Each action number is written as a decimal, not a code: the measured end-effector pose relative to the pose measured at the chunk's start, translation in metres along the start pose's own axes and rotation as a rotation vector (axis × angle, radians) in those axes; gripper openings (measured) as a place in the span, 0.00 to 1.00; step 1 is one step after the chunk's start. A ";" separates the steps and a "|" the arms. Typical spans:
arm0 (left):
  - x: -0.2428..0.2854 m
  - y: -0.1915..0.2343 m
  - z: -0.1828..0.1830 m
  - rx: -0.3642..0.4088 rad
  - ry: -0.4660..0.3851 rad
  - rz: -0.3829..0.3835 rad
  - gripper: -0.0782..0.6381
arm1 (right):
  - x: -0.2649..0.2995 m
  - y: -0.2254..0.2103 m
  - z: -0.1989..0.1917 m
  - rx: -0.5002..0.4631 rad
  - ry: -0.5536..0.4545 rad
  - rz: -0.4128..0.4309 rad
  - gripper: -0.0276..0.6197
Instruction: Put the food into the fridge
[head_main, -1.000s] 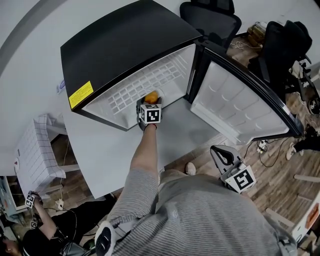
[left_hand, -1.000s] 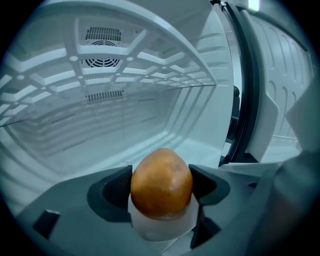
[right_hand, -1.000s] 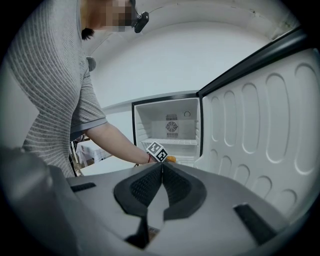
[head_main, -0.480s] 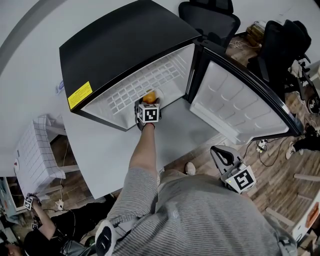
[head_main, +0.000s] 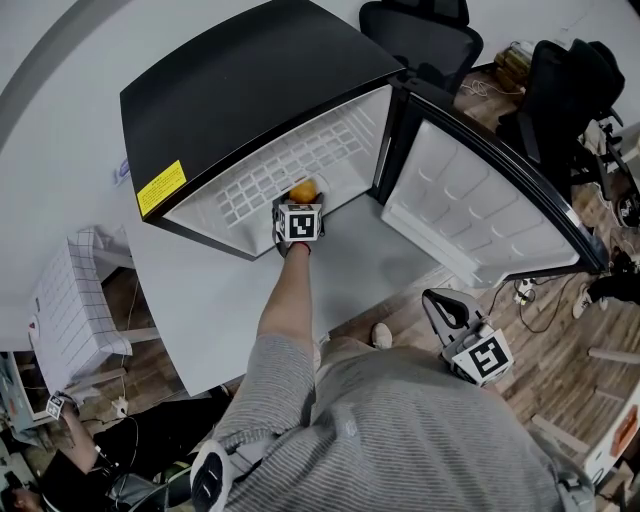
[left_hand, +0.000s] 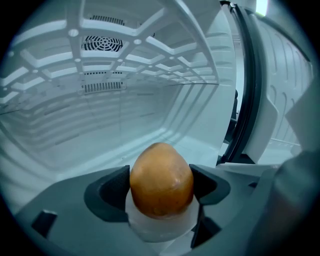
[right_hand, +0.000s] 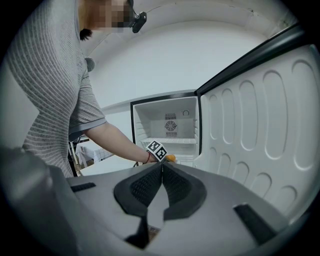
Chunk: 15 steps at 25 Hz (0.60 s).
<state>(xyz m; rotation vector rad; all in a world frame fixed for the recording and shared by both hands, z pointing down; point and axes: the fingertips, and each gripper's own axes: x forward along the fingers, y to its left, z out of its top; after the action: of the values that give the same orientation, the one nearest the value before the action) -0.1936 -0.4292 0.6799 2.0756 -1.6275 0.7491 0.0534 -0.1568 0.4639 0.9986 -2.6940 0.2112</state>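
An orange-brown rounded food item (left_hand: 161, 180) with a white base sits between the pads of my left gripper (left_hand: 161, 189), which is shut on it. In the head view the left gripper (head_main: 300, 203) holds the food (head_main: 303, 190) at the mouth of the black fridge (head_main: 250, 90), just over its white floor. The fridge's ribbed inside (left_hand: 100, 115) with a round vent fills the left gripper view. The fridge door (head_main: 480, 200) stands wide open to the right. My right gripper (head_main: 445, 310) hangs back by the person's waist; its jaws (right_hand: 161, 172) are shut and empty.
The fridge stands on a white table (head_main: 200, 290). Black office chairs (head_main: 420, 30) stand behind the door. A white gridded rack (head_main: 70, 300) is at the left, and another person (head_main: 80, 470) crouches at the lower left. Cables lie on the wooden floor (head_main: 560, 330).
The left gripper with the food has crept slightly further toward the fridge opening. The right gripper has stayed where it was.
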 end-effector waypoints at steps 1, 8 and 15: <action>-0.001 -0.001 0.001 0.005 0.001 -0.002 0.61 | 0.000 0.000 0.000 0.001 -0.001 0.002 0.06; -0.004 -0.001 0.002 0.018 0.011 0.003 0.64 | 0.000 0.001 0.002 0.000 -0.006 0.004 0.06; -0.009 -0.005 0.008 0.028 -0.037 -0.010 0.67 | -0.002 0.004 0.001 0.000 -0.014 0.017 0.06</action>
<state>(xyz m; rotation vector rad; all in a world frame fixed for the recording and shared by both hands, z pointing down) -0.1889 -0.4262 0.6678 2.1274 -1.6340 0.7380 0.0517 -0.1529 0.4627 0.9806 -2.7164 0.2086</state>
